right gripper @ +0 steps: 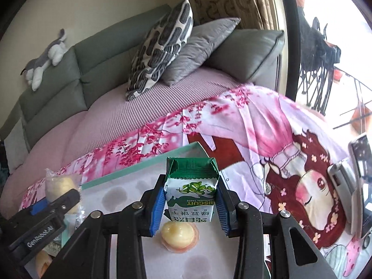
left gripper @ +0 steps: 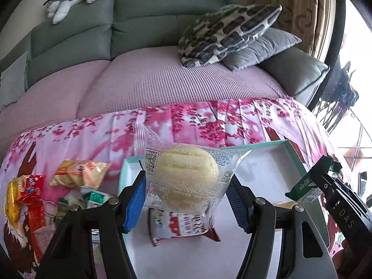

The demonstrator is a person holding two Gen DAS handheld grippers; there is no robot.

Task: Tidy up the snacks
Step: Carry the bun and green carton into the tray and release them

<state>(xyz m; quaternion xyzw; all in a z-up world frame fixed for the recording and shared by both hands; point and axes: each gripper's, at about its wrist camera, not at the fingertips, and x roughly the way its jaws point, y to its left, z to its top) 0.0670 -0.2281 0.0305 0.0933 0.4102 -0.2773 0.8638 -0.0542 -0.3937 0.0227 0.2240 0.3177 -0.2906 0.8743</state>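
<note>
The left gripper is squeezing a round yellow cake in a clear wrapper. The right gripper is clamped on a green and white biscuit pack. Both are held up over the white tray with the mint-green rim. In the tray, under the cake, lies a red and white snack pack, and under the biscuit pack sits a small jelly cup. Past the tray's left edge more snacks lie in a heap on the pink flowery cloth. Behind is a grey sofa with pillows.
</note>
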